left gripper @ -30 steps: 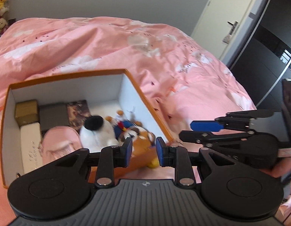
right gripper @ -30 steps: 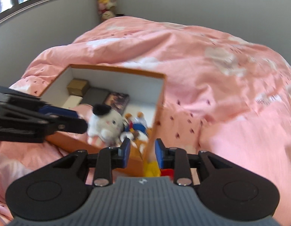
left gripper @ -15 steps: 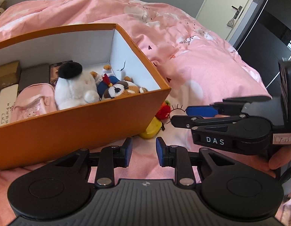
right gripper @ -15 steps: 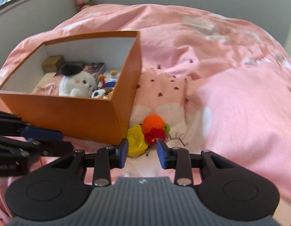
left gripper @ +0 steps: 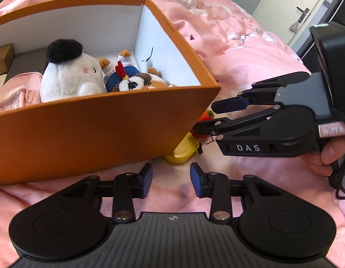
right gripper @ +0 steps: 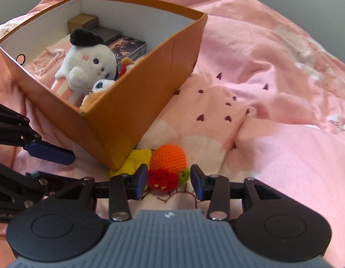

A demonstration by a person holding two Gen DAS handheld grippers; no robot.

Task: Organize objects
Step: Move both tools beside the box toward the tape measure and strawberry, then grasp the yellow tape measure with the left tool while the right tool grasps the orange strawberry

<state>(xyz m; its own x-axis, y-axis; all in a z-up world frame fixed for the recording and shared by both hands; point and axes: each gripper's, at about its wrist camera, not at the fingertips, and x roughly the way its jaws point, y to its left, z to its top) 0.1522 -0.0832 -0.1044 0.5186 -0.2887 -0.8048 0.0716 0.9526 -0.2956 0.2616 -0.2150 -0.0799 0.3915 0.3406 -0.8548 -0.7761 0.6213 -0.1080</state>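
Observation:
An orange box point(left gripper: 83, 134) point(right gripper: 132, 102) stands on the bed and holds a white plush point(left gripper: 72, 76) point(right gripper: 87, 60) and a brown dog plush point(left gripper: 136, 82). At its near corner lie a crocheted orange toy point(right gripper: 169, 158) with red and green parts and a flat yellow thing point(left gripper: 182, 151) point(right gripper: 136, 158). My right gripper point(right gripper: 169, 178) point(left gripper: 204, 117) hangs low over the crocheted toy. Its jaws are opening, the red part lies between them, and the pads do not press on it. My left gripper point(left gripper: 171, 179) sits just short of the yellow thing, jaws opening and empty. One of its fingers point(right gripper: 49, 151) shows at the left.
A rumpled pink duvet point(right gripper: 272, 89) covers the whole bed. The box also holds a gold carton point(right gripper: 83, 21), a dark printed case point(right gripper: 127, 47) and a pink pouch point(left gripper: 11, 91). A door point(left gripper: 290, 11) is at far right. A hand point(left gripper: 326, 156) holds the right gripper.
Both grippers have dropped from above the box to the bed at its near corner. Both pairs of jaws stand wider. The crocheted toy now lies between the right fingers.

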